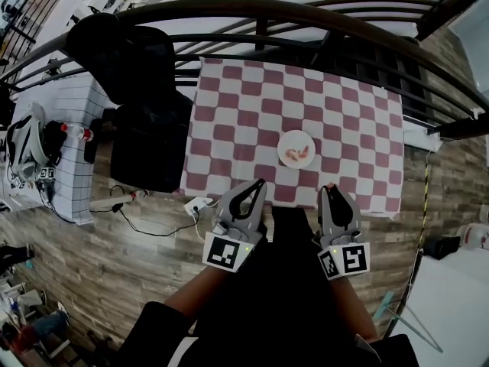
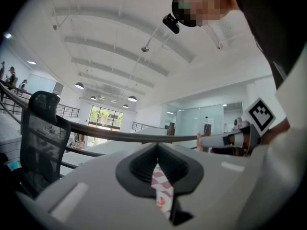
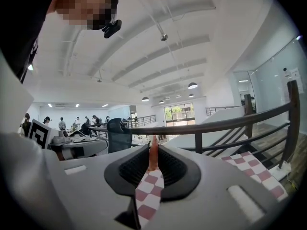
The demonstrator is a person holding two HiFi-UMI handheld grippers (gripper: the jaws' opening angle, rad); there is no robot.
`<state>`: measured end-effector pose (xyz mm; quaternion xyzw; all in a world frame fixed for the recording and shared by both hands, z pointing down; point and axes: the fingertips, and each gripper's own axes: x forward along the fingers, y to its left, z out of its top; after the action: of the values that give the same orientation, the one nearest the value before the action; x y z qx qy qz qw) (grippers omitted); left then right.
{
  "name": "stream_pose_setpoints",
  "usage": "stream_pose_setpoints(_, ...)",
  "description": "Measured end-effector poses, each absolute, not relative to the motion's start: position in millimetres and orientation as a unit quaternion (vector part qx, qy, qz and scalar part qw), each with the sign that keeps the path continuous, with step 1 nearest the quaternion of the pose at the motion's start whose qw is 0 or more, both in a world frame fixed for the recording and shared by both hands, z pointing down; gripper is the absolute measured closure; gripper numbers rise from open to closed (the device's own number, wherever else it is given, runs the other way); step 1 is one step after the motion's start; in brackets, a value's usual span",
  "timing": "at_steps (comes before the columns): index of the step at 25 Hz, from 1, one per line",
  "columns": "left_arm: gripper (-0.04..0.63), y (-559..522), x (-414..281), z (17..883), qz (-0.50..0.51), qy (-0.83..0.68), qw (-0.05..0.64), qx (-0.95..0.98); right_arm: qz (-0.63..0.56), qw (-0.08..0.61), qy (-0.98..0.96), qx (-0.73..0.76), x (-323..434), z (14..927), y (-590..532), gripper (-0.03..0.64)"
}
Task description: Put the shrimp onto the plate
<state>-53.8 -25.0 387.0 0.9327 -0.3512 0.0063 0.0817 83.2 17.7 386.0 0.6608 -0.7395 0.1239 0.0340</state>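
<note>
The right tool [image 1: 330, 188] is pinched narrow on an orange shrimp [image 3: 152, 152], over the worktop's [image 1: 359, 128] near edge. The left tool [image 1: 258, 183] is closed on nothing beside it. The white plate [image 1: 281, 145] lies just beyond them and carries more shrimp pieces [image 1: 296, 156].

The left gripper [image 1: 259, 183] and right gripper [image 1: 330, 189] are identical. Each has a light grey moulded body and black ribbed jaw linings that enclose a teardrop-shaped recess. At the rear of each is a white marker cube [image 1: 227, 252] printed with black square codes, with a small green indicator light [image 1: 248, 248] above it. The person wears black clothing [image 1: 275, 304].
</note>
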Motion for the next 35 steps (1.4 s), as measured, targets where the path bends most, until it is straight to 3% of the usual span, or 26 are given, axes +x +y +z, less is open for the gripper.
stream_pose_setpoints(11,0.588,-72.6,8.0,403.2,0.029,-0.374,0.046,0.926,0.132,0.065,-0.78,0.608,117.8,428.5,-46.0,0.562)
stream_pose_setpoints(17,0.588,-96.6,30.8,424.4,0.036,-0.39,0.052,0.919,0.173,0.046,-0.797,0.577,129.5,457.3,-76.6,0.561)
stream_pose_setpoints(35,0.588,-140.7,46.4,479.7,0.062,-0.407,0.082,0.908,0.239,0.138,-0.792,0.545,131.2,561.4,-115.1,0.562)
